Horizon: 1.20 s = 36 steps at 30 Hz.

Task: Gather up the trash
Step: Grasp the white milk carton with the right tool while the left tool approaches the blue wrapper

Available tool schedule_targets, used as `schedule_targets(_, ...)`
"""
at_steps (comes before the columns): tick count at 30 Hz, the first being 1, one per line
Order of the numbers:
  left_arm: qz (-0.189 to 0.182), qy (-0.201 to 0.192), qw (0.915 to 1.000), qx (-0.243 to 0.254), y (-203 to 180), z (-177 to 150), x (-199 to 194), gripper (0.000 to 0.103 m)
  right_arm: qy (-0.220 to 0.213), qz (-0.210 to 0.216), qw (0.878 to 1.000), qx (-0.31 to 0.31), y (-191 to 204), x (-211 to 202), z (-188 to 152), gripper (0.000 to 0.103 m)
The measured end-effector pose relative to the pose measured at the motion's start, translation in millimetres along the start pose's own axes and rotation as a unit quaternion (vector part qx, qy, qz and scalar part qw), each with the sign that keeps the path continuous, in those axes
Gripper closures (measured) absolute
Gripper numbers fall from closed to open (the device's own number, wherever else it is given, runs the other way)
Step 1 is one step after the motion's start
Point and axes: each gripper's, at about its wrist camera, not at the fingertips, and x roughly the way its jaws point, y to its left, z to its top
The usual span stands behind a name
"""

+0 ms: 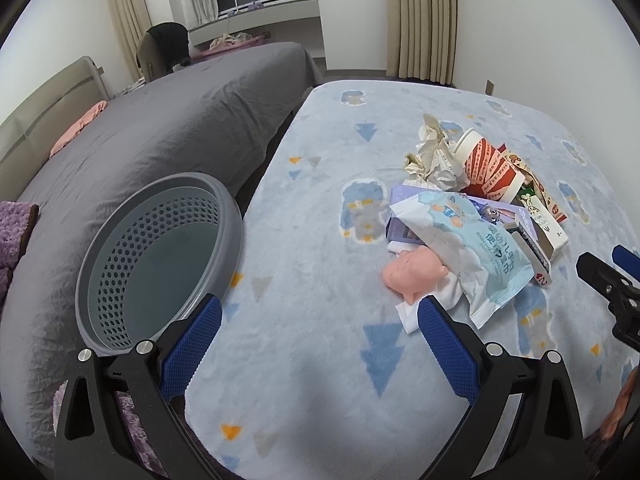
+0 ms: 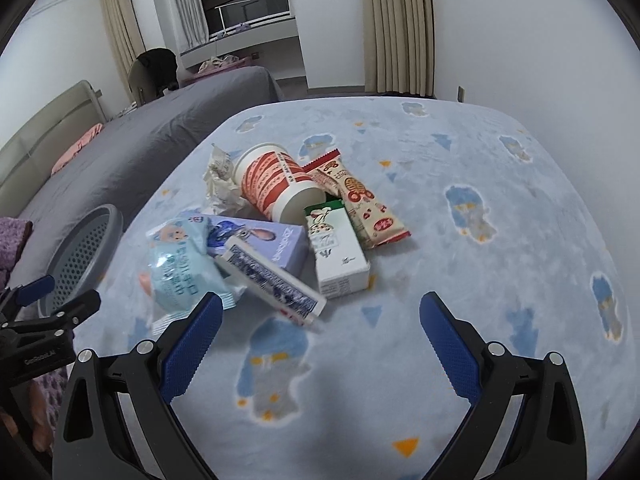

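Observation:
A pile of trash lies on the blue patterned blanket [image 2: 460, 280]: a red-and-white paper cup [image 2: 276, 188] on its side, crumpled paper [image 2: 220, 184], a snack wrapper [image 2: 360, 204], a white-green carton [image 2: 336, 252], a purple box [image 2: 260, 240], a blue-white flat box [image 2: 276, 284] and a light blue wipes pack [image 2: 180, 268]. In the left wrist view the pack [image 1: 460, 248] lies over a pink toy [image 1: 412, 272]. A grey perforated basket [image 1: 160, 256] stands left of the pile. My left gripper [image 1: 320, 320] is open and empty, between basket and pile. My right gripper [image 2: 320, 320] is open and empty, just before the pile.
A bed with a grey cover [image 1: 160, 120] runs along the left, its headboard [image 1: 40, 112] at far left. A purple fuzzy cloth [image 1: 16, 224] lies on it. Curtains [image 1: 424, 20] and a white wall stand behind the blanket. The right gripper shows at the left wrist view's right edge [image 1: 612, 284].

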Motion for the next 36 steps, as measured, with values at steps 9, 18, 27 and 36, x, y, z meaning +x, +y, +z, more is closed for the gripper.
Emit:
schedule_targets(9, 0.003, 0.001, 1.0000, 0.004, -18, 8, 5, 0.007, 0.037, -0.046, 0.998, -0.001, -26, 43, 22, 0.009)
schedule_targets(18, 0.003, 0.007, 0.9999, 0.007, -32, 9, 12, 0.007, 0.060, -0.060, 0.996, -0.026, -24, 73, 26, 0.009)
schedule_targets(27, -0.002, 0.008, 0.9999, 0.006, -35, 9, 13, 0.007, 0.061, -0.049, 0.996, -0.043, -16, 82, 30, 0.021)
schedule_targets(36, -0.005, 0.008, 0.9999, 0.009, -45, 8, 6, 0.007, 0.068, -0.022, 0.996, -0.049, -10, 80, 27, 0.064)
